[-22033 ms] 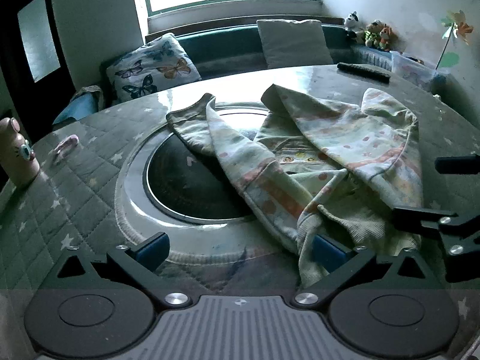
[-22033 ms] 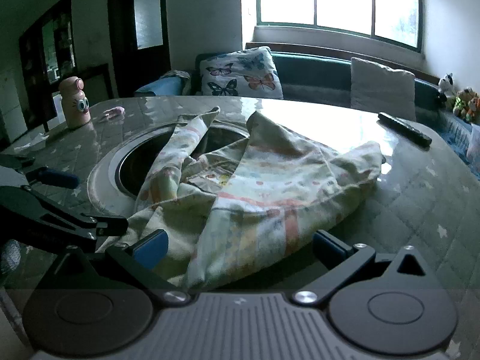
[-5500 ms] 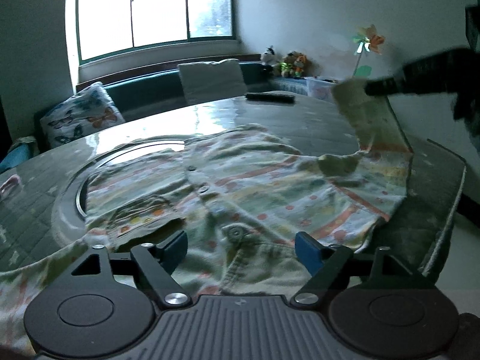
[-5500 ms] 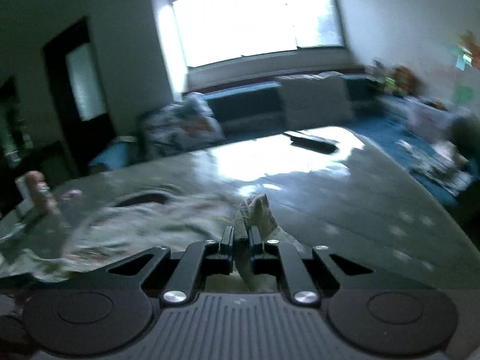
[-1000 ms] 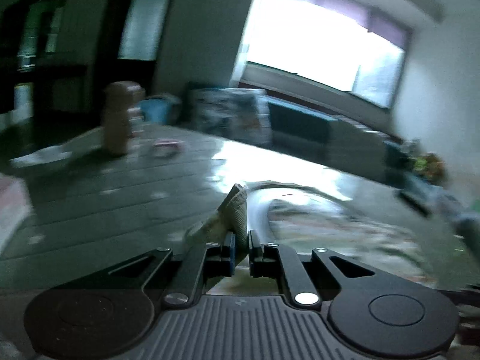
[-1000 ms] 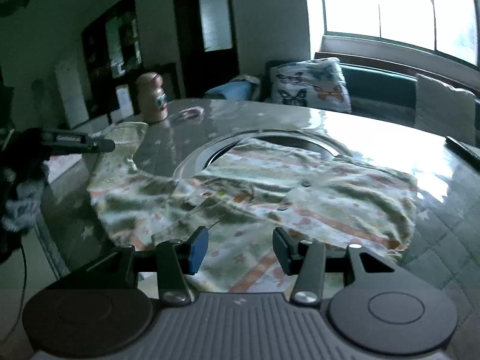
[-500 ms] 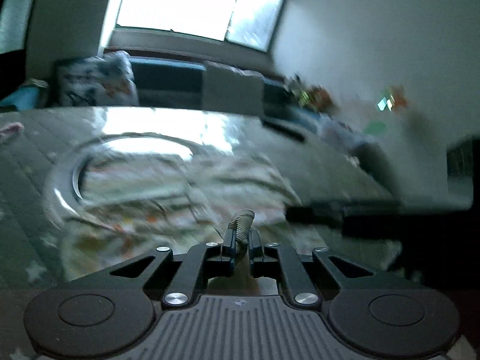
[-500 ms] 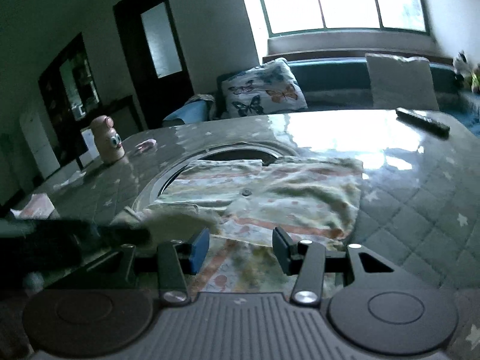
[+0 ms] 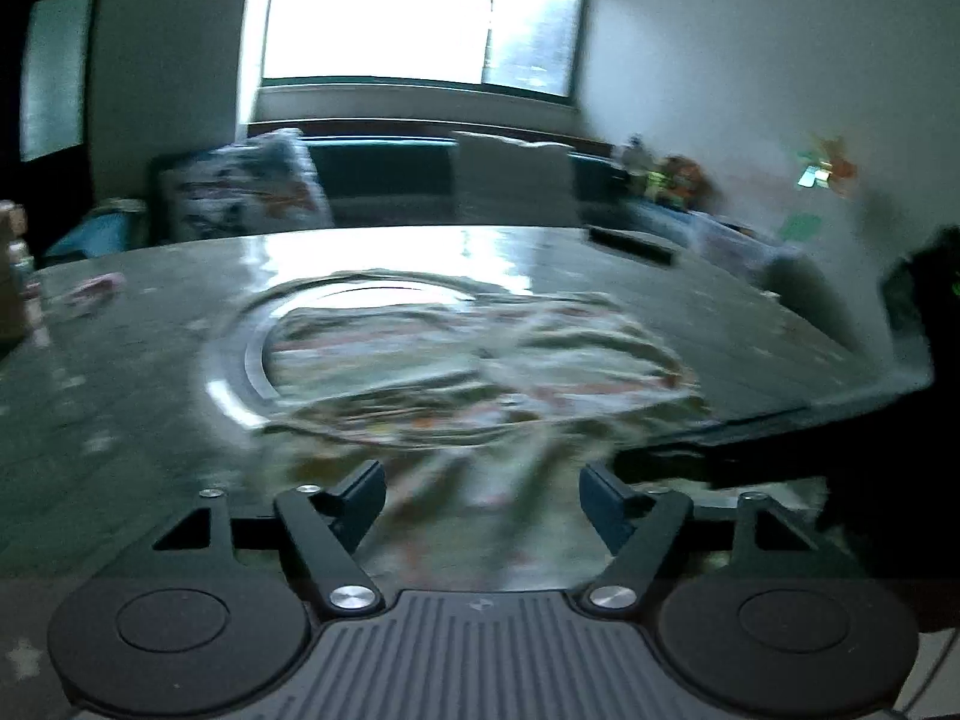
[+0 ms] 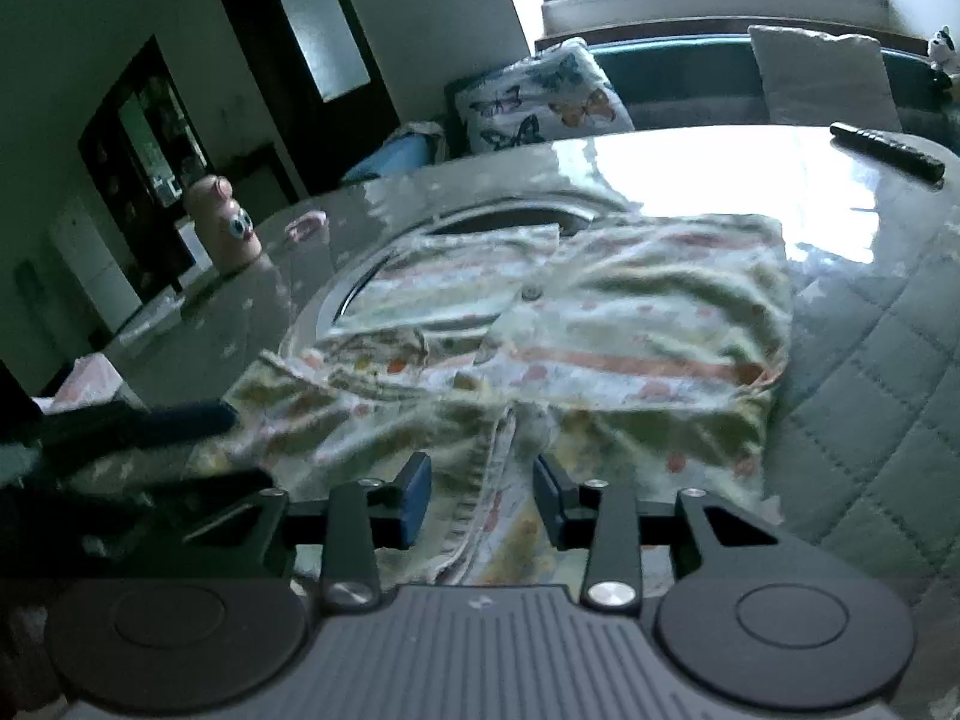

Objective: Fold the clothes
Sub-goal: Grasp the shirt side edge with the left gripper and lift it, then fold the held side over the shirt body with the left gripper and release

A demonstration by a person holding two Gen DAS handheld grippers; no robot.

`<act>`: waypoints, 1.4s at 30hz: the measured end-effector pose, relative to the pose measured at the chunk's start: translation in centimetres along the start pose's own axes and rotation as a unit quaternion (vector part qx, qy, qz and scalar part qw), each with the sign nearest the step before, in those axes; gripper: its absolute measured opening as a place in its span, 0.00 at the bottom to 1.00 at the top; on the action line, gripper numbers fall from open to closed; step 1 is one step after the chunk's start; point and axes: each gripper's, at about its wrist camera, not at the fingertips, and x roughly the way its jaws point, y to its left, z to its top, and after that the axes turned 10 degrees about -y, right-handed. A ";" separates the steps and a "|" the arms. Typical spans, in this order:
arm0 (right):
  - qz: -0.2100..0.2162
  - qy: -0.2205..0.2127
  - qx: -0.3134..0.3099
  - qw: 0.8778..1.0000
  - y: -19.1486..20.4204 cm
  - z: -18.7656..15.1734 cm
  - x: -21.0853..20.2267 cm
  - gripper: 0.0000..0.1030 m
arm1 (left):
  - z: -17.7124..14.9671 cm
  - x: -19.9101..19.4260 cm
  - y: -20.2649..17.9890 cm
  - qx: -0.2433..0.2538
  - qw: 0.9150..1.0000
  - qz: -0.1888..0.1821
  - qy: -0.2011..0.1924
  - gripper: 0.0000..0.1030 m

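A pale child's shirt [image 10: 630, 324] with orange stripes and dots lies spread on the quilted table [image 10: 888, 396], partly over a round metal ring [image 10: 312, 324]. My right gripper [image 10: 483, 498] hangs low over the shirt's near edge. Its jaws are closing, a raised ridge of cloth stands between them, and the pads are not pressing it. In the blurred left wrist view the shirt [image 9: 480, 360] lies ahead. My left gripper [image 9: 483, 498] is opening wide over the near cloth and holds nothing. Its dark fingers [image 10: 150, 420] show at the left of the right wrist view.
A black remote [image 10: 882, 150] lies at the far right of the table. A pink bottle with eyes [image 10: 222, 225] and a small pink thing [image 10: 306, 225] stand at the far left. A butterfly cushion [image 10: 540, 102] sits on the bench behind. The table edge runs near left.
The left gripper, shut on a fold of cloth, swung across over the shirt, let it go and opened. The right gripper sank toward the near edge and its jaws narrowed.
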 end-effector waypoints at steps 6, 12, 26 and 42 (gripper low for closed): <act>0.000 0.006 -0.006 1.000 0.8 -0.4 0.7 0.13 | -1.0 -0.9 3.6 -0.015 0.997 0.071 0.003 0.80; 0.001 -0.018 -0.015 1.000 1.6 0.6 -0.6 0.05 | -1.7 -2.2 4.8 -0.014 0.997 0.082 -0.001 0.86; 0.001 -0.104 -0.025 0.994 2.5 4.8 -5.6 0.05 | -4.0 -1.6 3.2 0.053 0.995 0.076 0.023 0.90; -0.038 -0.080 0.013 0.996 -0.2 3.4 -5.0 0.05 | -4.5 -1.7 5.0 0.052 0.992 0.110 0.035 0.90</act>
